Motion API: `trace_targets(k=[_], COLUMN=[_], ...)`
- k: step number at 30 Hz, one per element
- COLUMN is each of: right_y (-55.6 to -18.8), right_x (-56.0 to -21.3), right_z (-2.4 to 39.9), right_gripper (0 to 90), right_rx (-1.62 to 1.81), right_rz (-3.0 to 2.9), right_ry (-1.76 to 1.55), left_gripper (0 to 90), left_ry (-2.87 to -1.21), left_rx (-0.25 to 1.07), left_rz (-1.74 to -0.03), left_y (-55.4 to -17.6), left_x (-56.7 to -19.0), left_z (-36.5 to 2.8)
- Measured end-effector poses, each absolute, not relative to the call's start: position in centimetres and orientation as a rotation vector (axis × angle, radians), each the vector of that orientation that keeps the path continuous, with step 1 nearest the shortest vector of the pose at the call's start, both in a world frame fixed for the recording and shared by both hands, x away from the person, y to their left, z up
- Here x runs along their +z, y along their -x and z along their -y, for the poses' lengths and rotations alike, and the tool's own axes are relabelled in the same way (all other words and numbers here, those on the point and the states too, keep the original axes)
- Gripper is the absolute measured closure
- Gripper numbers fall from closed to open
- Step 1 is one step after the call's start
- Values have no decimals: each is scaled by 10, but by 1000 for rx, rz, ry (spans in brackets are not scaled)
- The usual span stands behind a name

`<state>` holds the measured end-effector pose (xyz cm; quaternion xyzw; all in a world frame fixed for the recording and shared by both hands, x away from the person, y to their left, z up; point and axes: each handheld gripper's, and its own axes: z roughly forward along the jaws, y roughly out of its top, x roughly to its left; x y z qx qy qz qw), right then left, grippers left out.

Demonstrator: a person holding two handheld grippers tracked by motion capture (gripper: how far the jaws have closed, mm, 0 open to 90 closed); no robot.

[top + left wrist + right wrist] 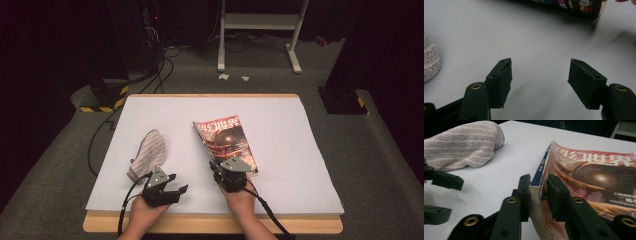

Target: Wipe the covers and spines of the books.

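Two hand-held grippers work at the near edge of a white table [280,107]. The right gripper [537,195] straddles the near spine corner of a magazine [599,177], which lies near the table's middle. One jaw is against the spine side, while a narrow gap shows between the other and the cover, so no firm clamp is visible. The left gripper [539,75], to its left, has its jaws wide apart over bare table. A striped grey mitt [148,150] lies just beyond it, left of the magazine.
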<state>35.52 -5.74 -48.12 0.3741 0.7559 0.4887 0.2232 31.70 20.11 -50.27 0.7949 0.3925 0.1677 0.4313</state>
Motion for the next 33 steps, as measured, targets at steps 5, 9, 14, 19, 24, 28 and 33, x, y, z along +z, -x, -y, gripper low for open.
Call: trace_targets(k=[5, 9, 14, 19, 24, 28, 33], right_y=[-351, -346, -349, -353, -358, -366, -376], right_x=[-480, -473, -470, -475, -484, -492, -499], right_z=[54, 55, 81, 123, 150, 161, 165], right_gripper=[575, 552, 521, 522, 510, 508, 537], right_rx=[1472, 1502, 1422, 1274, 1144, 1091, 1084], right_rz=[-2141, -2136, -2126, -2086, -2094, -2125, -2163], right_ry=[-1017, -996, -1031, -1121, -1215, -1286, -1352], left_gripper=[355, 355, 356, 359, 354, 363, 381], left_ry=[-1985, -1996, -2010, -2012, -2080, -2100, -2091], left_rx=[423, 417, 411, 379, 385, 383, 349], left_rz=[-979, -976, -952, -947, -934, -946, -965], left_y=[-317, -317, -316, -321, -337, -345, -351], left_x=[-503, -503, -500, -496, -493, -497, -501], left_z=[-200, -198, -189, -174, -150, -141, -139])
